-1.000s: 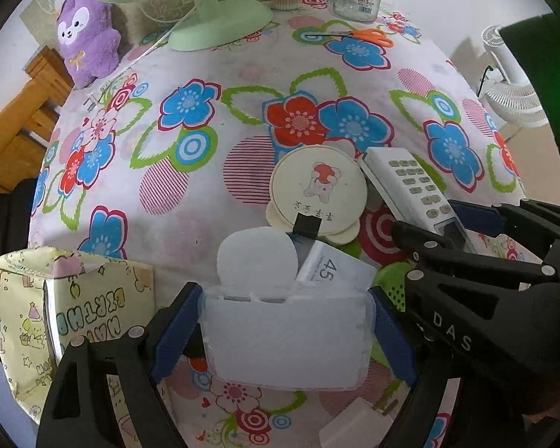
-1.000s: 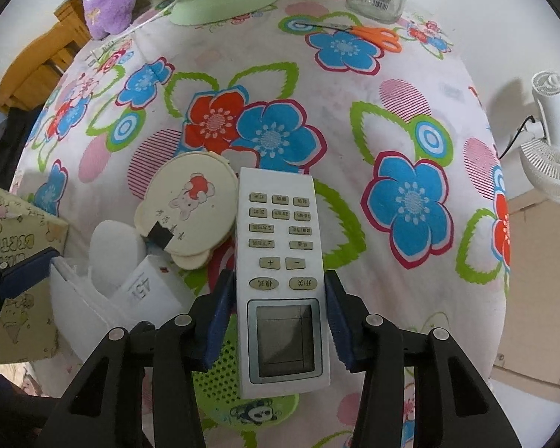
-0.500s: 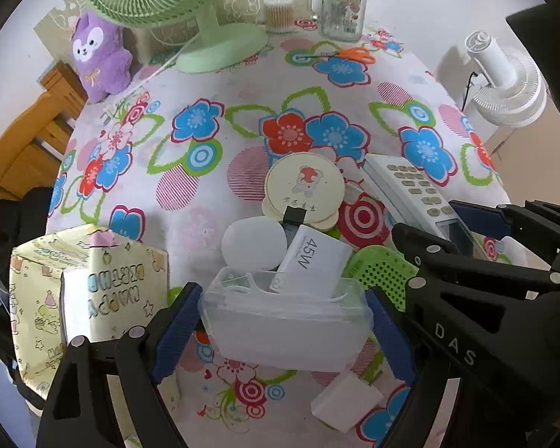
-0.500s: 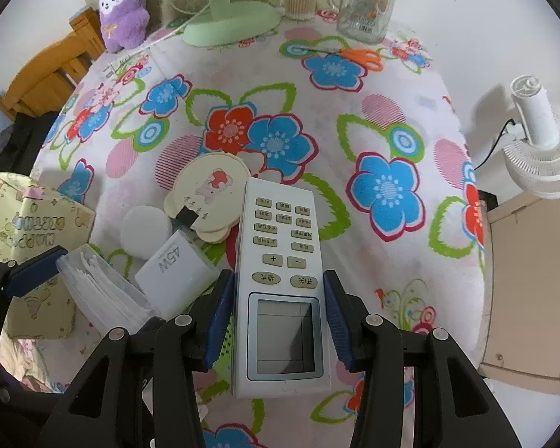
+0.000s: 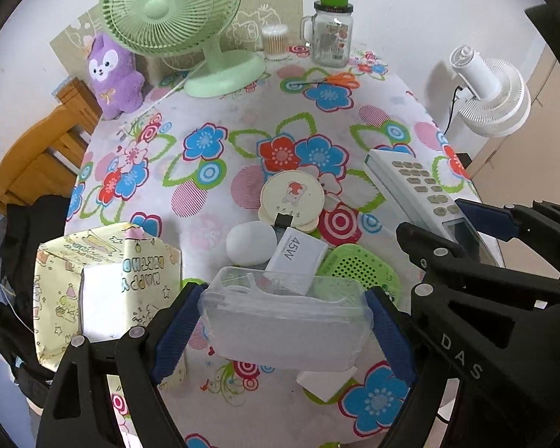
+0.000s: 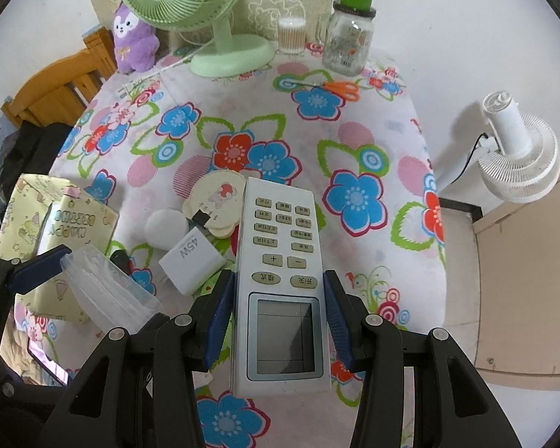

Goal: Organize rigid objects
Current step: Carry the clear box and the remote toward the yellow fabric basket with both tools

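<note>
The left claw pinches a clear plastic box by its two short ends, and the right claw is pressed onto the sides of a white air-conditioner remote at its screen end, both things hanging clear above the flowered bench. Just beyond and below the claws lie a white 45W charger, a white round puck, a round cartoon coaster and a green perforated disc, with a yellow birthday gift bag off to the left. The remote sticks far out past its grip, so a quick swing could tip or slide it free, and the thin box walls may bow and slip from the pads.
</note>
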`<action>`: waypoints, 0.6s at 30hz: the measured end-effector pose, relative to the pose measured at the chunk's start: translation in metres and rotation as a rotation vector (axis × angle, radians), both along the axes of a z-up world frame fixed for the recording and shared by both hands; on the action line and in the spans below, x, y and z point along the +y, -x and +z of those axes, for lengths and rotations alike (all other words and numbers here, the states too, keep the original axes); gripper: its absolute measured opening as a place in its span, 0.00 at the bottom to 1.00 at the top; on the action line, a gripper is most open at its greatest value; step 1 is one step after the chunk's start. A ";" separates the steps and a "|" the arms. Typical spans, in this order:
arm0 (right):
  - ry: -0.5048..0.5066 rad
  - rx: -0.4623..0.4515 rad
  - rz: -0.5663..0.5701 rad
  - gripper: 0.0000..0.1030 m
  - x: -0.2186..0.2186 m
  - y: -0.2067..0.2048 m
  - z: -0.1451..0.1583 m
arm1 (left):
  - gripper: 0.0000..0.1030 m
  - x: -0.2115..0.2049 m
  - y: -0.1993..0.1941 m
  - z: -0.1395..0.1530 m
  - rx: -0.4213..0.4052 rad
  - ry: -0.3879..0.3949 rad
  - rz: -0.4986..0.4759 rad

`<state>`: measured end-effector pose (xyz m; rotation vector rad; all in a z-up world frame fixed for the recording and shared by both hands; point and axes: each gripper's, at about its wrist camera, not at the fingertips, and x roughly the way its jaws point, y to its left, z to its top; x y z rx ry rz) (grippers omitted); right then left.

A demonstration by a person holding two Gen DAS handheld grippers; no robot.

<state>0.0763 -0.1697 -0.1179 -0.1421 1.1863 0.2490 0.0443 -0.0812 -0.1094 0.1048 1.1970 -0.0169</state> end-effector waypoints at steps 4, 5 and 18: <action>-0.002 -0.027 0.011 0.49 -0.004 0.006 0.014 | 0.86 -0.005 0.005 0.012 -0.014 -0.002 0.008; -0.004 -0.036 0.015 0.49 -0.006 0.008 0.018 | 0.86 -0.006 0.007 0.016 -0.021 -0.004 0.013; -0.016 -0.100 0.067 0.49 0.011 0.020 0.045 | 0.86 0.003 0.019 0.034 -0.074 -0.012 0.027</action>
